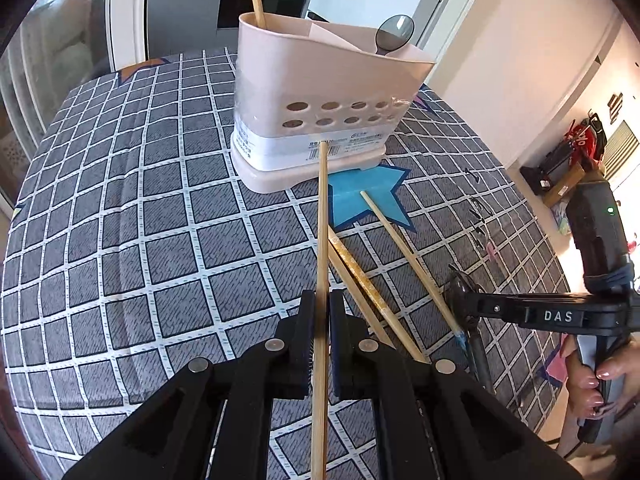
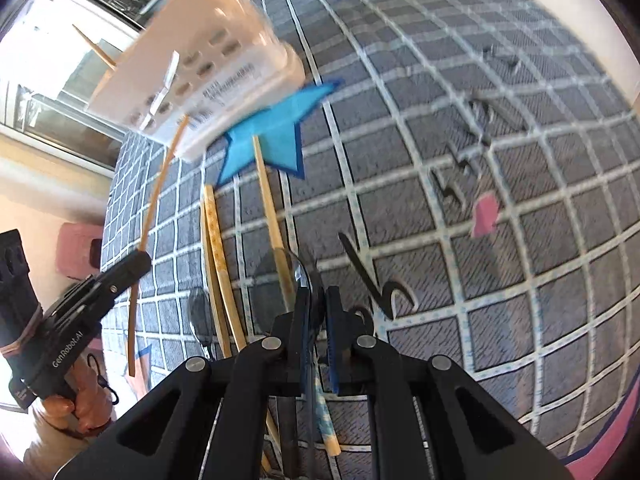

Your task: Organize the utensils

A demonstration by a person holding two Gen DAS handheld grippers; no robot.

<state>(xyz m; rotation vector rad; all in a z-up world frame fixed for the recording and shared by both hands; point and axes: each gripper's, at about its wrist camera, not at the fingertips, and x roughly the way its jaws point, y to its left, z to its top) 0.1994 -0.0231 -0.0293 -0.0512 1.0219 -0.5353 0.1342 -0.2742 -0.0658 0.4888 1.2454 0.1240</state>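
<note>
Two grippers, each clamped on one utensil above the checked counter (image 1: 120, 220).
Left wrist view: left gripper (image 1: 319, 320) jaws pinch a chopstick (image 1: 322, 220) pointing at the pink holder (image 1: 320, 80); three chopsticks (image 1: 372, 292) lie beside. Right wrist view: right gripper (image 2: 319, 320) jaws close on what seems a spoon (image 2: 306, 280), blurred.

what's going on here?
A person is sorting utensils into the holder on the checked cloth. The left hand-held gripper is shut on a chopstick aimed toward the holder, which already has a chopstick and a spoon in it. The right hand-held gripper is shut on another spoon. Three chopsticks lie loose on the cloth.
</note>
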